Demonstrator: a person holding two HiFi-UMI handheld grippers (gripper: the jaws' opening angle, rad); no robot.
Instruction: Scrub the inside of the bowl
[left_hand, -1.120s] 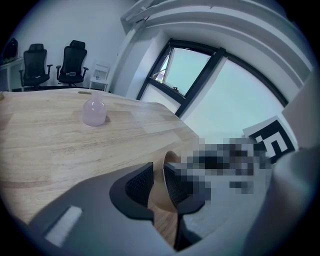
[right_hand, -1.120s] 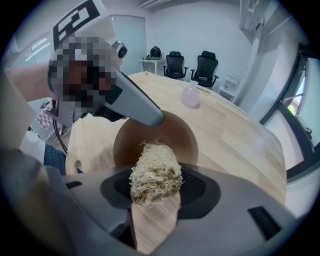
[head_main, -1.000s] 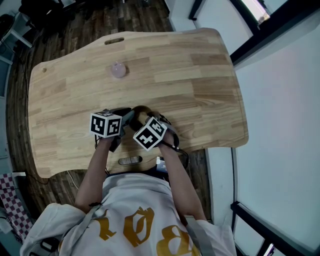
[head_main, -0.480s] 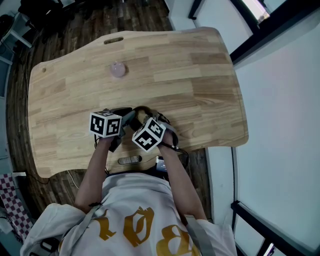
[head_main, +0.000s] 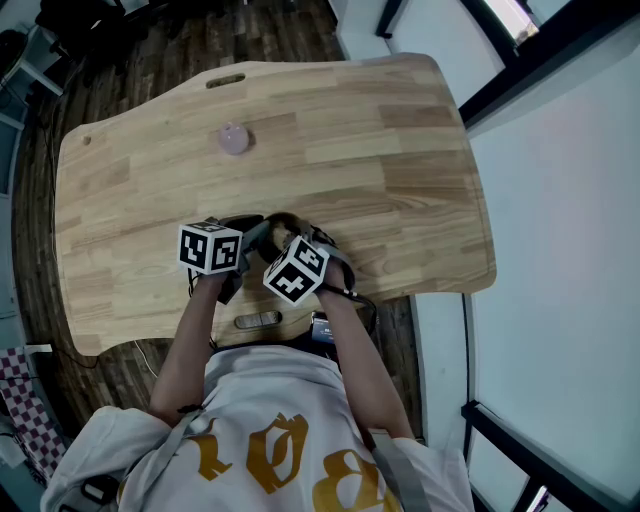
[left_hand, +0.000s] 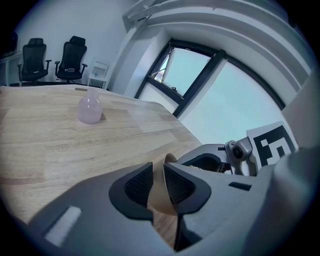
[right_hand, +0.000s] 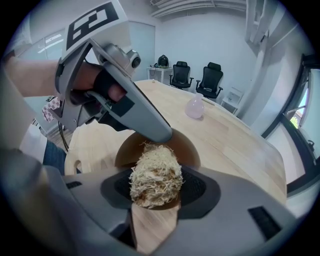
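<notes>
- The left tool is clenched on the rim of the brown bowl, which sits at the near edge of the surface.
- The right tool grips a pale fibre scrubber, poised at the bowl's inside.
- The scrubbing looks to be in hand. The inside shows no clear dirt, so I cannot tell how much is left.

No legible words, brands or numbers anywhere. Large ornate gold lettering across the white shirt, too distorted and cut off to read. Only black-and-white square code patterns on the two marker cubes, without letters or digits.
</notes>
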